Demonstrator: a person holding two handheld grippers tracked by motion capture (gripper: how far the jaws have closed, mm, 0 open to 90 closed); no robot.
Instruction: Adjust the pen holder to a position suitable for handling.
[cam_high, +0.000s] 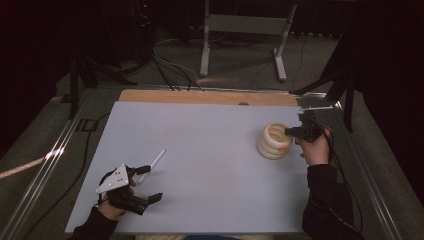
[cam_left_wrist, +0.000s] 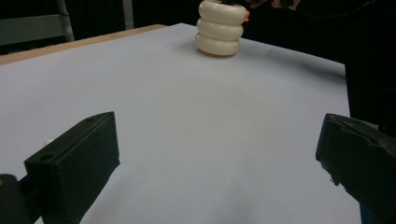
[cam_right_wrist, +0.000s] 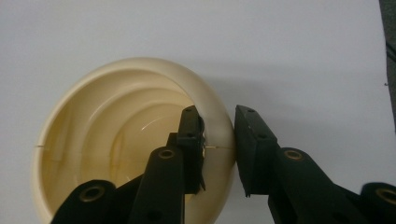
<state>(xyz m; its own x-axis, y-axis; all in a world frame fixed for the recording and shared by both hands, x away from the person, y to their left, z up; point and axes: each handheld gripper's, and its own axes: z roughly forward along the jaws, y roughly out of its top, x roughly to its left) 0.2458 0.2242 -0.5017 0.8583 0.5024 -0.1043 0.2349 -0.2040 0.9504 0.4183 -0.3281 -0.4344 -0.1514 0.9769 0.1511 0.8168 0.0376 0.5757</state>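
Pale desk (cam_high: 200, 145) | right hand-held gripper (cam_right_wrist: 218, 144) straddled ringed cup (cam_right_wrist: 116, 140) rim, seemingly pinched | left hand-held gripper (cam_left_wrist: 219, 154) gaped empty | risked tipping on lift.

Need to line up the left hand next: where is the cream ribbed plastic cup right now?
In the high view the cream ribbed plastic cup stands at the table's right side, the right tongs straddling its rim.

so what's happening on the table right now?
A person works two handheld grippers at a table covered with a pale sheet. The right gripper straddles the wall of a cream ribbed cup, one jaw inside and one outside the rim, closed on it or nearly so. The left gripper rests open near the front edge, holding nothing. A white stick lies just beyond it.
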